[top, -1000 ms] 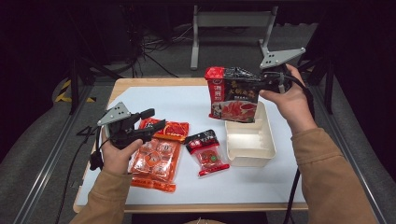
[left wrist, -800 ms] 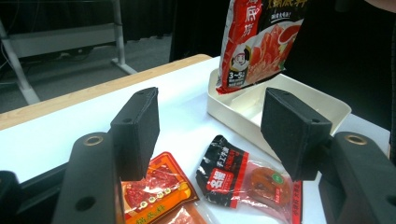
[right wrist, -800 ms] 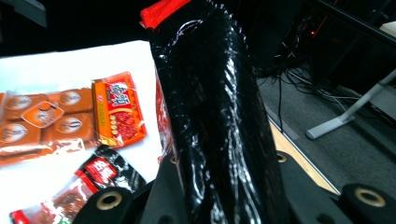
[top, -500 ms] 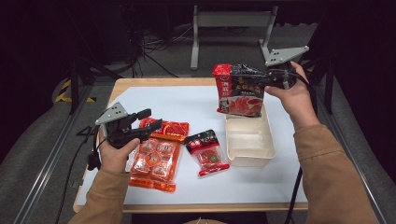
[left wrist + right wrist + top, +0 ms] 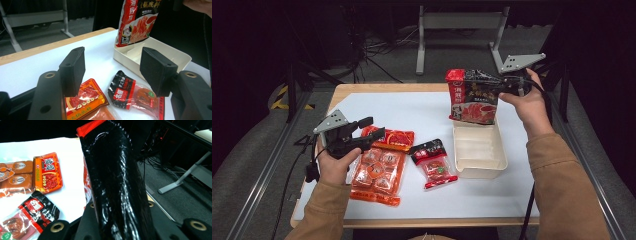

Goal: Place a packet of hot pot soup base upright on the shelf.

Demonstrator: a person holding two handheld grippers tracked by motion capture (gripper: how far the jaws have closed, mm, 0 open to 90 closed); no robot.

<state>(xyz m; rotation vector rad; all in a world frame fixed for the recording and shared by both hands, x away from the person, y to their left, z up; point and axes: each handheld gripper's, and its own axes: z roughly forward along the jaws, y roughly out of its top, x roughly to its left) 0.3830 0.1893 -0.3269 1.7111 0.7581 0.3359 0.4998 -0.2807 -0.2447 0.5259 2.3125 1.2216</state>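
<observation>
The right gripper (image 5: pixel 504 86) is clamped on a large red and black pouch (image 5: pixel 473 96), its jaws pressed against the pouch's two faces, as the right gripper view shows with the glossy black side of the pouch (image 5: pixel 117 182) standing between them. The pouch hangs upright over the far end of a cream tray (image 5: pixel 479 150), its bottom edge at or just above the tray's far rim; whether they touch cannot be told. The tray sits near the right edge of the table (image 5: pixel 422 107).

The left gripper (image 5: pixel 362 137) hovers near the left edge of the table with its jaws apart and nothing between them. Below it lie a small orange packet (image 5: pixel 394 140) and, nearer the front edge, a larger orange pack (image 5: pixel 379 172). Between these and the tray lies a black and red packet (image 5: pixel 433 161), just beside the tray's left wall.
</observation>
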